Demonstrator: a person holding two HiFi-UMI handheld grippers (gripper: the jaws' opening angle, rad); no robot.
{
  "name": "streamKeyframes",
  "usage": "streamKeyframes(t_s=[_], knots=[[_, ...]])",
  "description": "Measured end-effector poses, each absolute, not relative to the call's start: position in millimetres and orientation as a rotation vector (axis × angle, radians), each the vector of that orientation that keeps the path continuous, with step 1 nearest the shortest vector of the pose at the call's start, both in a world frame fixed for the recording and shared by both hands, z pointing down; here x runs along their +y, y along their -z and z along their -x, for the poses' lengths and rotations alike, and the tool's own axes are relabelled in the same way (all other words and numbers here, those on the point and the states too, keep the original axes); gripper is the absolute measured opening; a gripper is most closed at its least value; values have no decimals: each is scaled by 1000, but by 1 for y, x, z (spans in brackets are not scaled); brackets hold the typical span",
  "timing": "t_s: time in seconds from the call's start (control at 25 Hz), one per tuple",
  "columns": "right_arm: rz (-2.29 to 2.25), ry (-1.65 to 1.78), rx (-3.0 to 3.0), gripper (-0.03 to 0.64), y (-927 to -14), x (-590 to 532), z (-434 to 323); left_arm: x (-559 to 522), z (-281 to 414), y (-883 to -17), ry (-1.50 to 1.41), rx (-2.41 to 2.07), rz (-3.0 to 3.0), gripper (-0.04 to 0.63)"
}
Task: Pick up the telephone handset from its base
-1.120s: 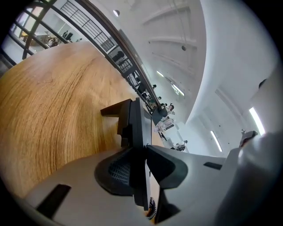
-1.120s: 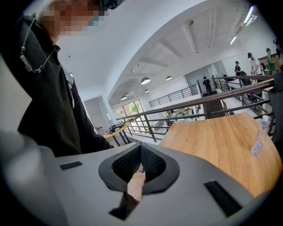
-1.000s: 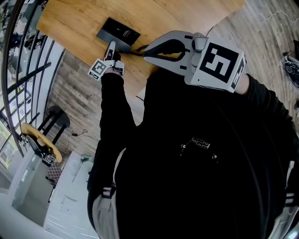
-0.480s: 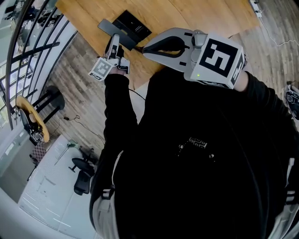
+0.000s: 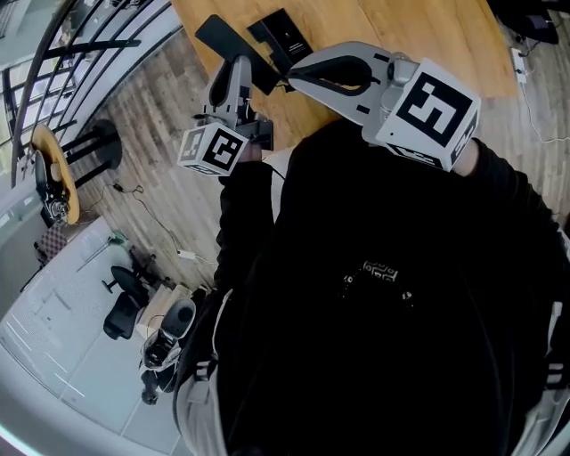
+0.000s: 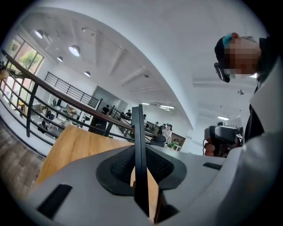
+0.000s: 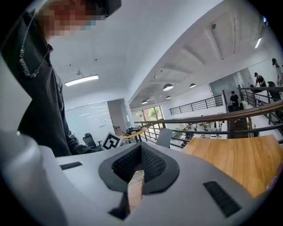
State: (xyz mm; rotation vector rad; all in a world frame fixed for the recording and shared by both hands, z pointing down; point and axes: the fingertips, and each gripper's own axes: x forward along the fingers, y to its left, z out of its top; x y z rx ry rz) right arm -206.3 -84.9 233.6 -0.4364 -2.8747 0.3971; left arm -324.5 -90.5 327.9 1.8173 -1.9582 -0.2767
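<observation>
Pick-up step, lift under way by my read.
To do it well: raise straight up over the table, grip steady, no wrist twist, since a thin slab pinched edge-on could pivot in the pads. The right gripper hung alongside, jaws drawn together, nothing in them. The base sat flat on the wood. The left gripper had its jaws partly closed and clamped on the handset, which stood edge-on between them, poking past the tips, clear of the base and just left of it.

Black handset aloft; black base below
</observation>
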Motion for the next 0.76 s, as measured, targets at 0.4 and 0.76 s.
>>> streamKeyframes(t_s=[0.4,0.76], knots=[[506,-386,-2877,14,-232,-73,212,-74,327,-321,258,-2005,-1803,80],[471,-387,-2862,15,-233,-70,213,-59,338,-346,311,-1896,-1770,80]])
